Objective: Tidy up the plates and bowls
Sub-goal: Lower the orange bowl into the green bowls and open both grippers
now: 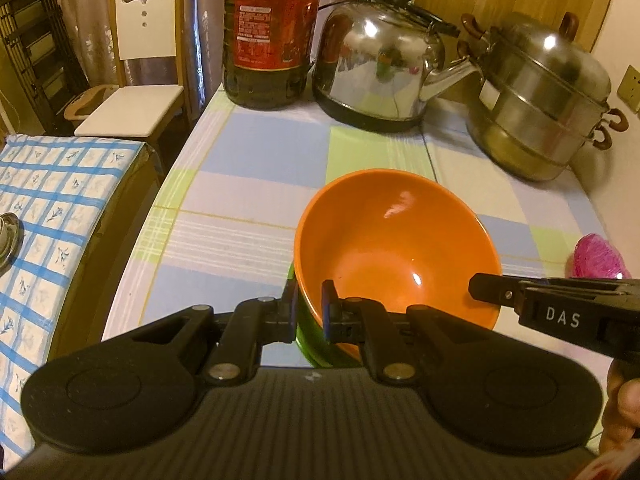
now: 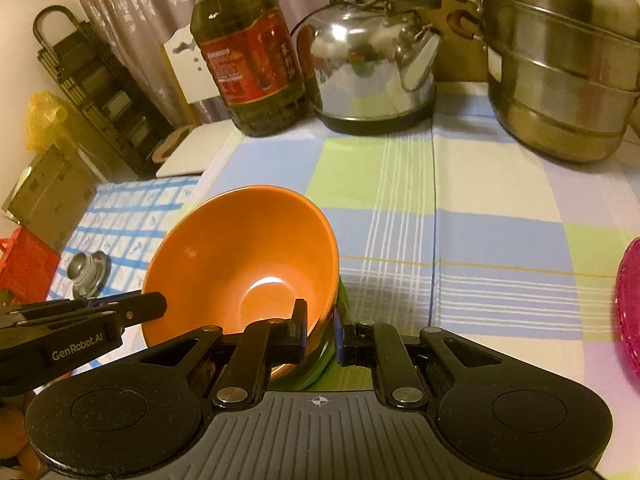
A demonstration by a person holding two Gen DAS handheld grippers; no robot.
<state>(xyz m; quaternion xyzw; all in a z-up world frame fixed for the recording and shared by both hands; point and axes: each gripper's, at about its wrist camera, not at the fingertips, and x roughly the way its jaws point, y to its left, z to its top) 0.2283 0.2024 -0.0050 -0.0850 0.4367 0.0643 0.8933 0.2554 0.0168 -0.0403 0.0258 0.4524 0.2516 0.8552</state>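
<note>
The left gripper (image 1: 310,304) is clamped on the near left rim of a glossy orange ceramic bowl (image 1: 394,240), one finger inside the wall and one outside. The right gripper (image 2: 322,322) pinches the opposite rim the same way, so the bowl hangs between the two pairs of jaws, tilted slightly. Nested beneath it, a green bowl (image 2: 326,354) shows only as a sliver of rim at the jaws; both grips appear to take in the two rims together. Gripping both sides likely keeps the stack level while it is carried.

Past the jaws lies a table under a pastel checked cloth (image 2: 460,208). To the right of the right gripper sits a pink glass dish (image 2: 630,312). Farther on stand a large bottle of cooking oil (image 1: 272,28), a steel kettle (image 1: 380,60) and a stacked steel steamer pot (image 1: 548,96), with a white chair (image 1: 140,64) and curtains behind.
</note>
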